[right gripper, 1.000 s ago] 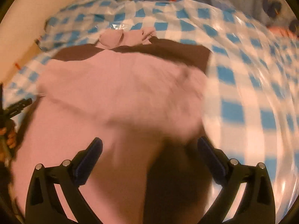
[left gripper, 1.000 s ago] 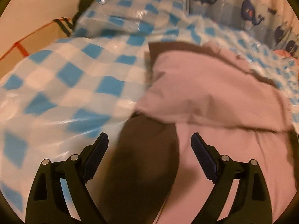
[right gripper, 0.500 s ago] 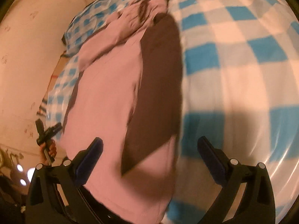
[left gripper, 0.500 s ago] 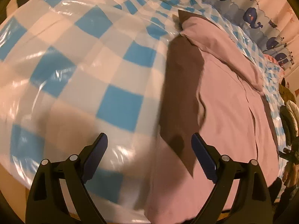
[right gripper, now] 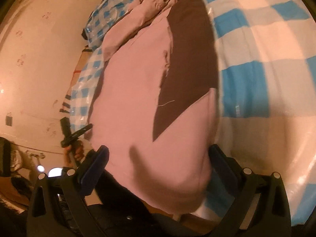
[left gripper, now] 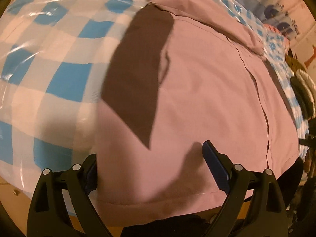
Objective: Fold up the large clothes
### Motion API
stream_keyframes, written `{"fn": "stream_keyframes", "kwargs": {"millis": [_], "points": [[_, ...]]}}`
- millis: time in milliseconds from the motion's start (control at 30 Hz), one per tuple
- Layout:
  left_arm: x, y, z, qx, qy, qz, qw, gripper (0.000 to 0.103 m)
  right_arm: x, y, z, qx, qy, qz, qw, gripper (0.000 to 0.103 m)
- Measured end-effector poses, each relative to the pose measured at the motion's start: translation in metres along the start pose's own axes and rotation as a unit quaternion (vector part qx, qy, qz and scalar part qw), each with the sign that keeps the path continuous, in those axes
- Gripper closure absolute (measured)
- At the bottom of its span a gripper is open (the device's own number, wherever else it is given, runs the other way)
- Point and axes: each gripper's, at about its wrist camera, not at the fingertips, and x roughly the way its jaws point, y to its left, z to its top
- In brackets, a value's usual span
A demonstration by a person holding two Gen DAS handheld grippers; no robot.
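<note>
Clutter at the edges: dark rounded items point(left gripper: 302, 90) are sitting past the far right side of the bed in the left wrist view, too blurred to identify. Whale-print fabric point(left gripper: 276, 9) is hanging along the far wall. A tan wall point(right gripper: 39, 49) with small marks is running along the bed's left side in the right wrist view. Nothing is lying on top of the garment.

The pink garment point(left gripper: 207, 83) is lying flat on the bed, with a dark brown panel point(left gripper: 138, 69) slanting down one side and bunched pink fabric at the far end. Its near hem is draping over the bed edge.

The left gripper point(left gripper: 150, 165) is sitting wide open at the near hem, its left finger tucked behind the fabric's left edge and its right blue pad point(left gripper: 215, 167) over the cloth; gripping nothing. The right gripper point(right gripper: 158, 167) is also spread wide, straddling the garment's near right corner, not clamped. The person's hand point(right gripper: 76, 150) is showing at the left of the right wrist view, holding the other tool.

The surface is a blue-and-white checked cover point(left gripper: 59, 63), glossy like plastic sheeting. Warm dim lighting, some motion blur.
</note>
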Motion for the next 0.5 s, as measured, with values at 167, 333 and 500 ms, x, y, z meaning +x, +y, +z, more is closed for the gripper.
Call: {"fn": "stream_keyframes", "kwargs": {"millis": [167, 333, 500], "points": [[-0.004, 0.003, -0.002, -0.015, -0.003, -0.018, 0.9997, 0.016, 0.009, 0.007, -0.005, -0.023, 0.019, 0.002, 1.0, 0.007], [0.011, -0.007, -0.002, 0.018, 0.024, 0.043, 0.9986, 0.016, 0.005, 0.006, -0.007, -0.021, 0.008, -0.039, 0.999, 0.016], [0.005, -0.017, 0.001, 0.023, 0.015, 0.052, 0.9983, 0.078, 0.021, 0.013, -0.013, -0.032, 0.007, -0.047, 0.998, 0.072]]}}
